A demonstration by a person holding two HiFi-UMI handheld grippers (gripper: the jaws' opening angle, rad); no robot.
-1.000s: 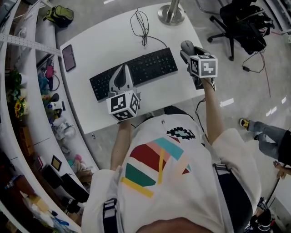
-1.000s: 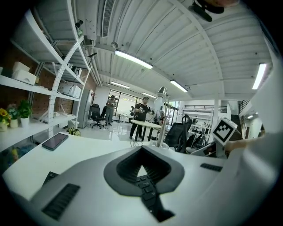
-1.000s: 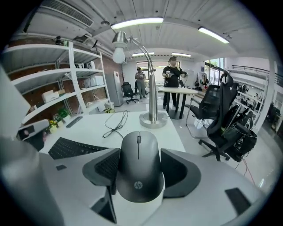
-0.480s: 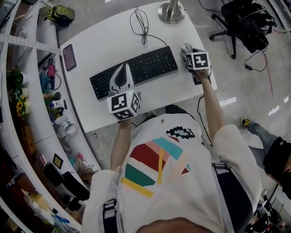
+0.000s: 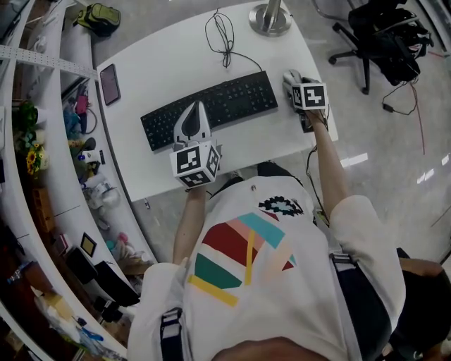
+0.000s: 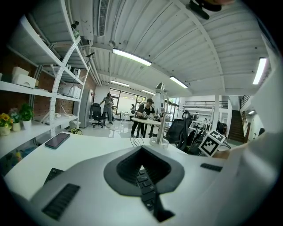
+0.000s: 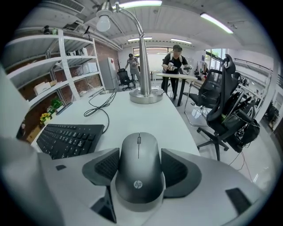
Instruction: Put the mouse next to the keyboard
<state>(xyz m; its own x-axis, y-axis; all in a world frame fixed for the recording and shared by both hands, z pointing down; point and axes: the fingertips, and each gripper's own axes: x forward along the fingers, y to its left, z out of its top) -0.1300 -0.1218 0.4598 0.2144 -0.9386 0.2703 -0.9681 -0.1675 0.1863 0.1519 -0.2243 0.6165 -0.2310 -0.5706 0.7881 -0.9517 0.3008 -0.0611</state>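
**Holding mouse beside keyboard, release not yet made**

Left gripper (image 5: 194, 111): jaws closed tip to tip, nothing between them. It hangs over the keyboard (image 5: 232, 102), and keys show through the gap behind the tips. Judged parked, clear of the placement.

Right gripper (image 7: 138, 174): jaws stand fairly wide, with the pads pressed on both flanks of the mouse (image 7: 138, 154), wheel end pointing away from the person. The side grip keeps the body level, so it can go down flat. The mouse is off the keyboard's right end, near it but not touching. Whether its base already rests on the worktop (image 5: 169, 63) I cannot tell. Judgement: placement is nearly done, and opening the jaws is what remains.

Worktop: white, smooth and matte. Its rounded right edge is close to the mouse, so there is little margin on that side. Farther back a black cable (image 5: 222, 34) runs from the keyboard and lies looped. A round metal lamp base (image 5: 269, 17) stands at the far edge, and a dark phone (image 5: 110, 83) lies at the far left.

Room: glossy grey floor (image 5: 366, 141), black office chair (image 5: 380, 35) beyond the right side, cluttered curved shelves (image 5: 49, 162) along the left, people (image 7: 176, 57) standing far back.
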